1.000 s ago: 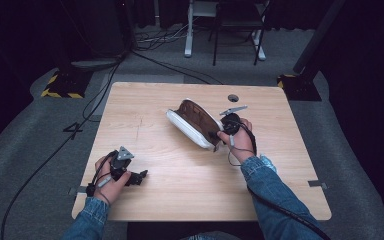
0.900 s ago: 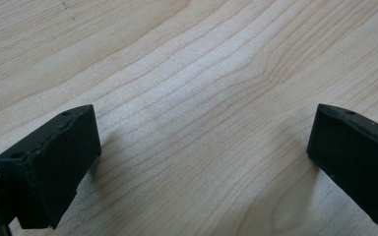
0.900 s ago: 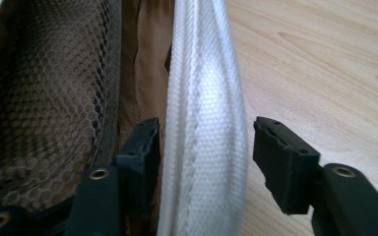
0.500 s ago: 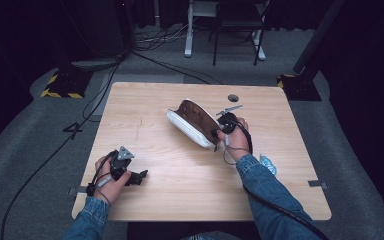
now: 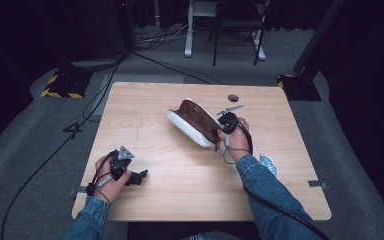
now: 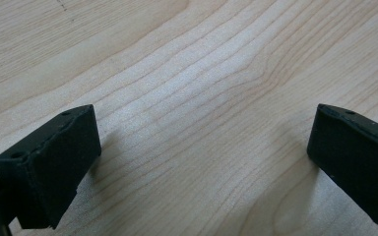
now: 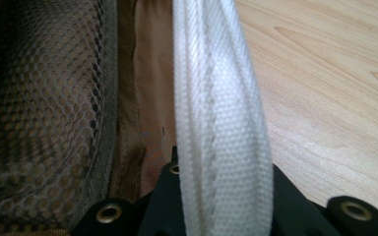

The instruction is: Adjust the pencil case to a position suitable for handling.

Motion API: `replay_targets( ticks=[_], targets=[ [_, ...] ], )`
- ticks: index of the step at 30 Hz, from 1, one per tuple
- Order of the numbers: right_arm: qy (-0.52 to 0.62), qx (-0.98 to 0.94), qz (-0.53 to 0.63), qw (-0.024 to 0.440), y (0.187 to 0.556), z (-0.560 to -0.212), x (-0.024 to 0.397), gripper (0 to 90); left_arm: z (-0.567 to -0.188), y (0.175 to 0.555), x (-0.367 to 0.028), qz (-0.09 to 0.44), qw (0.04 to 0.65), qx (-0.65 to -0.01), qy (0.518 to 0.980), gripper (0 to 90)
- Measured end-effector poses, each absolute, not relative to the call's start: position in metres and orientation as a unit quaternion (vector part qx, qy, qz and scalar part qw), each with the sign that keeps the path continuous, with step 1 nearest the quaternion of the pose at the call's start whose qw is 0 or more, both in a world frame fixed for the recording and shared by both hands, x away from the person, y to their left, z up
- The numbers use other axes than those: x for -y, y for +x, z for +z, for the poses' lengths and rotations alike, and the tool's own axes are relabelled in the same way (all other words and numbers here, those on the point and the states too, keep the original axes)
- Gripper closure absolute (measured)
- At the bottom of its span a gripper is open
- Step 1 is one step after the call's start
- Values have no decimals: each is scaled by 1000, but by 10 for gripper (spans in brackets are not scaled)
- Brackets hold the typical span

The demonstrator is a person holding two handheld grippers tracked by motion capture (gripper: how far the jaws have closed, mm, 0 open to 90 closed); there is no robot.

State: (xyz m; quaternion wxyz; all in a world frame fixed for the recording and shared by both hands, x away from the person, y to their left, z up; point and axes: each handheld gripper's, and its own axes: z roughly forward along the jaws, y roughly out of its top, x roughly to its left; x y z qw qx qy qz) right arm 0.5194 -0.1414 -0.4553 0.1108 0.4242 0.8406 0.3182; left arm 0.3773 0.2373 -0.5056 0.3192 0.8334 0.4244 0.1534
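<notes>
Near the table's (image 5: 290,200) front-left edge, the left gripper (image 5: 135,176) rests spread wide over bare wood, well apart from everything. Farther, right of centre, the right gripper (image 5: 219,132) clamps the white rim of an open, brown-lined case (image 5: 192,122).

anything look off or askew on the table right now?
Mostly no. The white case with the brown mesh lining stands tipped on edge, half open, not flat; the right gripper pinches its white rim. The left gripper rests open on the bare table. No spill or damage seen.
</notes>
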Motion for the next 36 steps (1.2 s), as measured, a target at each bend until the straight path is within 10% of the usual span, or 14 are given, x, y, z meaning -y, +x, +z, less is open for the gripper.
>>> replay_targets(
  ticks=[36],
  targets=[
    [338, -858, 381, 58, 438, -405, 166, 874, -506, 378, -237, 155, 319, -424, 833, 0]
  ],
)
